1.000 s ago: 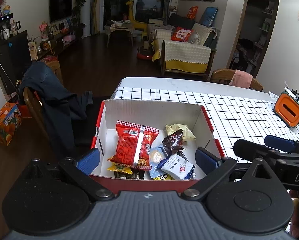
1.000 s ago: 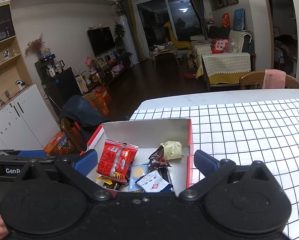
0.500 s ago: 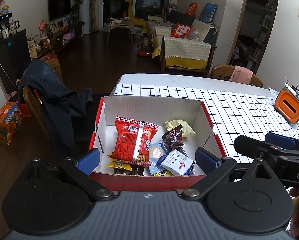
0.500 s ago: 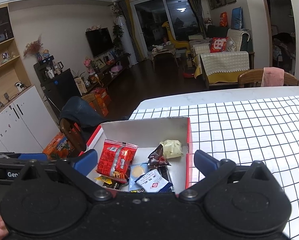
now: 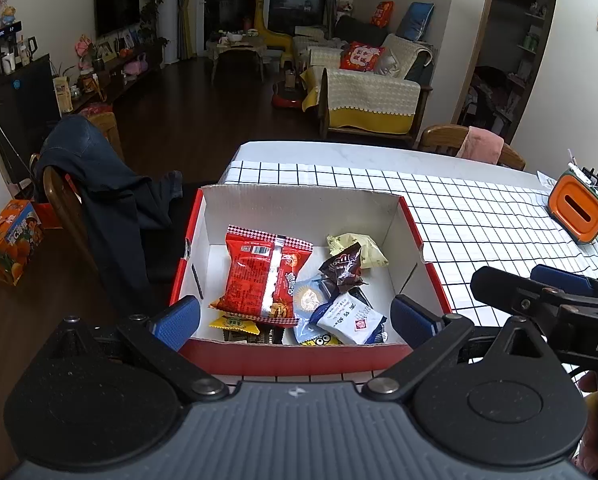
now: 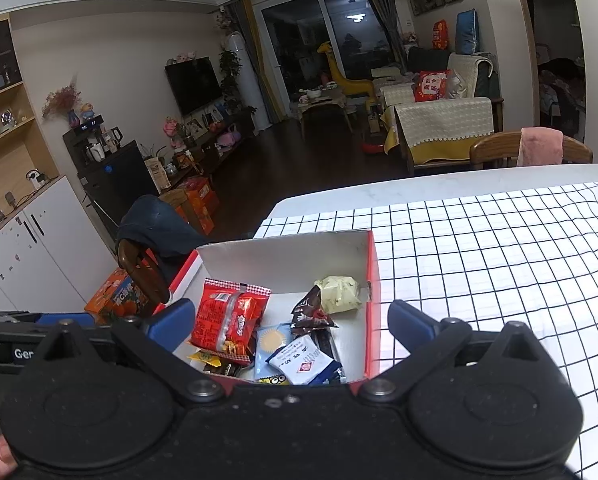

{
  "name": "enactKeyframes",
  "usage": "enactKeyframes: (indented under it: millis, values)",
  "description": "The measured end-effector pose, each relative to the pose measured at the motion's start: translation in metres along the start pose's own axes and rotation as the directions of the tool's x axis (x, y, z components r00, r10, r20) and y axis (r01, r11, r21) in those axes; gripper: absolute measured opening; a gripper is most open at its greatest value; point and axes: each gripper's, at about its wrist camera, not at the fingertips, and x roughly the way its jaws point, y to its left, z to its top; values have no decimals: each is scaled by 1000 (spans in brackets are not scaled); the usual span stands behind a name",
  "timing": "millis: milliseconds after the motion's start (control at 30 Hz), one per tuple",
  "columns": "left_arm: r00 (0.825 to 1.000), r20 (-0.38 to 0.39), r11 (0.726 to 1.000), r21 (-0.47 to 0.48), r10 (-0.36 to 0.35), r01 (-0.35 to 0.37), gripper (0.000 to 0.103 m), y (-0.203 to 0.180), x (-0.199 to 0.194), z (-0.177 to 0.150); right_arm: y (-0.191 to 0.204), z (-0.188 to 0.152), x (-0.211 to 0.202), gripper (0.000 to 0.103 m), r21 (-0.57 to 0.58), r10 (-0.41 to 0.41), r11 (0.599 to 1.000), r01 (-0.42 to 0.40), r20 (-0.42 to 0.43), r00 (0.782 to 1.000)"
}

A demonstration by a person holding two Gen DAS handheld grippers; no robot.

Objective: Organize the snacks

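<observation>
Two grippers hang just above the near edge of a red cardboard box (image 5: 413,226) with white inner walls, which sits on the grid-patterned tabletop (image 5: 479,216). The left gripper (image 5: 295,318) has its blue fingers spread wide and holds nothing; the right gripper (image 6: 291,318) is likewise spread and empty. Inside the box, a red snack bag (image 5: 265,276) lies to the left, partly over a yellow packet (image 5: 235,323). A dark brown candy wrapper (image 5: 341,266) rests against a pale yellow wrapped snack (image 5: 365,246) near the far wall. A white and blue sachet (image 5: 349,320) lies by the near wall, overlapping a light blue packet (image 5: 307,300). An orange container (image 5: 577,210) stands well apart on the right.
</observation>
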Motion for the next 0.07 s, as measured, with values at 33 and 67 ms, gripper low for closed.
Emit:
enactKeyframes:
  millis: [33, 67]
  values:
    - [1000, -1, 1000, 1, 0, 0, 102, 0, 0, 0, 0, 0, 0, 103, 1, 0, 1000, 0, 0, 1000]
    - [1000, -1, 1000, 1, 0, 0, 102, -1, 0, -1, -1, -1, -1, 103, 2, 0, 1000, 0, -1, 1000]
